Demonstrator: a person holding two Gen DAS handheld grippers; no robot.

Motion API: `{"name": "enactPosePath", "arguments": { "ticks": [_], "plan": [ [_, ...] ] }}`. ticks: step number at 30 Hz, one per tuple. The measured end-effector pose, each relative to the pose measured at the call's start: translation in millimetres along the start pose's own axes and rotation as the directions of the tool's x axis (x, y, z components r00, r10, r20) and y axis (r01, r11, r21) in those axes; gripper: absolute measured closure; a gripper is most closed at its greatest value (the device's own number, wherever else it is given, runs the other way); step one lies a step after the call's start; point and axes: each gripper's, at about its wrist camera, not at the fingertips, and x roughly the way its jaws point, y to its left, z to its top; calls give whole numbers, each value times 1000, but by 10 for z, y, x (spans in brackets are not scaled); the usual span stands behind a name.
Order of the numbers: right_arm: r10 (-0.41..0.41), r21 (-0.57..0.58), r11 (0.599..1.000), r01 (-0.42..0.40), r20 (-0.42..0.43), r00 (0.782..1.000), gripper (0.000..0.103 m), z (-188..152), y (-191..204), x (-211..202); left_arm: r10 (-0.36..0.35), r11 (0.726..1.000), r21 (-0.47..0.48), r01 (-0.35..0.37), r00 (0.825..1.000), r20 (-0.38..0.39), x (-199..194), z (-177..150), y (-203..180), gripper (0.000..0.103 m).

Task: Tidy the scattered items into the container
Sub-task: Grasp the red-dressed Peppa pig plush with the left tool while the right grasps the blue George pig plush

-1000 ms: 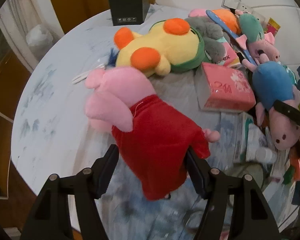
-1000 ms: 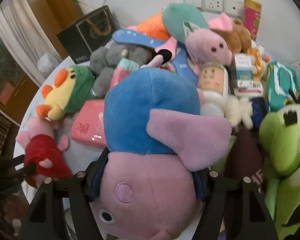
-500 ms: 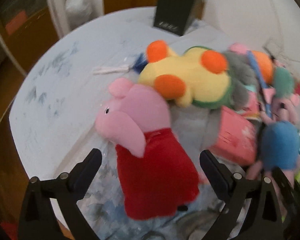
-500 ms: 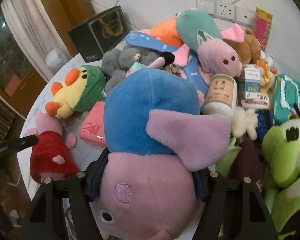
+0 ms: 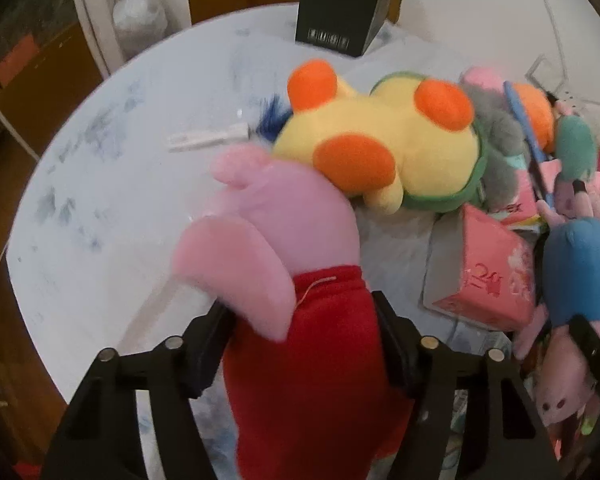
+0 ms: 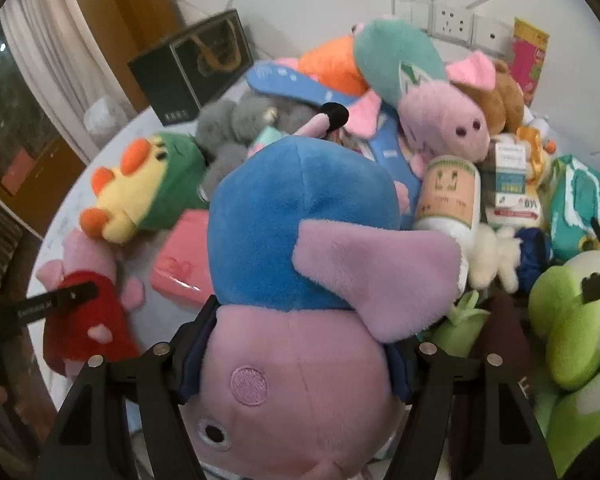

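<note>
A pink pig plush in a red dress (image 5: 300, 360) lies on the round white table (image 5: 112, 208), and my left gripper (image 5: 302, 344) is shut on its red body. In the right wrist view the same red-dress pig (image 6: 100, 316) sits at the far left with a left finger (image 6: 56, 300) across it. My right gripper (image 6: 300, 350) is shut on a pink pig plush in a blue shirt (image 6: 300, 220), held head toward the camera. That blue-shirt pig (image 5: 580, 272) also hangs at the right edge of the left wrist view.
A yellow duck plush with orange feet (image 5: 380, 140), a pink tissue pack (image 5: 480, 276) and a grey plush (image 5: 500, 148) crowd the middle. A black box (image 5: 340, 4) stands at the back. A green frog plush (image 6: 572, 312), bottles and packets fill the right.
The left gripper opened wide half a second ago, shifted its view, and has now closed on the red dress higher up. The right gripper kept its hold on the blue-shirt pig.
</note>
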Motion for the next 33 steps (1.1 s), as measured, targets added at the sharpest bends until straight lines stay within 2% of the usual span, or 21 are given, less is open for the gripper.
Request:
{"name": "enactPosePath", "arguments": {
  "ticks": [5, 6, 7, 9, 10, 11, 12, 13, 14, 19, 24, 26, 28, 33],
  "plan": [
    [-3, 4, 1000, 2, 54, 999, 33, 37, 144, -244, -12, 997, 82, 3, 994, 105, -374, 62, 6, 51],
    [-5, 7, 1000, 5, 62, 998, 33, 34, 168, -283, -19, 995, 98, 8, 994, 111, -426, 78, 5, 60],
    [-7, 10, 1000, 7, 65, 998, 33, 28, 191, -318, -28, 993, 114, 16, 994, 107, -463, 97, 4, 63],
    [-14, 18, 1000, 13, 58, 998, 33, 5, 234, -359, -41, 990, 135, 31, 996, 74, -455, 122, 35, 63],
    [-18, 21, 1000, 17, 48, 999, 33, -18, 254, -359, -35, 989, 143, 26, 998, 56, -435, 110, 53, 63],
    [-22, 24, 999, 21, 38, 999, 33, -41, 275, -359, -28, 988, 152, 22, 999, 38, -415, 97, 71, 55],
    [-23, 29, 999, 22, 30, 999, 32, -72, 287, -350, -24, 988, 152, 21, 999, 21, -384, 73, 87, 36],
    [-21, 33, 999, 21, 25, 999, 32, -106, 296, -338, -23, 989, 148, 22, 1000, 4, -346, 43, 103, 30],
    [-20, 38, 999, 19, 19, 1000, 32, -141, 305, -325, -21, 989, 143, 23, 1000, -13, -308, 12, 118, 28],
    [-19, 50, 999, 19, -4, 1000, 32, -295, 366, -247, -15, 992, 119, 27, 995, -99, -120, -141, 196, 28],
    [-23, 52, 998, 24, -22, 1000, 32, -351, 403, -163, 8, 993, 120, 8, 991, -132, 176, -157, 162, 26],
    [-24, 52, 998, 26, -31, 999, 32, -360, 412, -119, 18, 990, 141, -3, 994, -107, 187, -160, 110, 27],
    [-24, 46, 999, 26, -34, 999, 32, -364, 436, -102, 21, 986, 167, -7, 996, -82, 144, -172, 68, 33],
    [-17, 34, 999, 17, -3, 1000, 32, -340, 506, -213, -18, 982, 190, 24, 999, -34, -82, -153, 28, 38]
  ]
}}
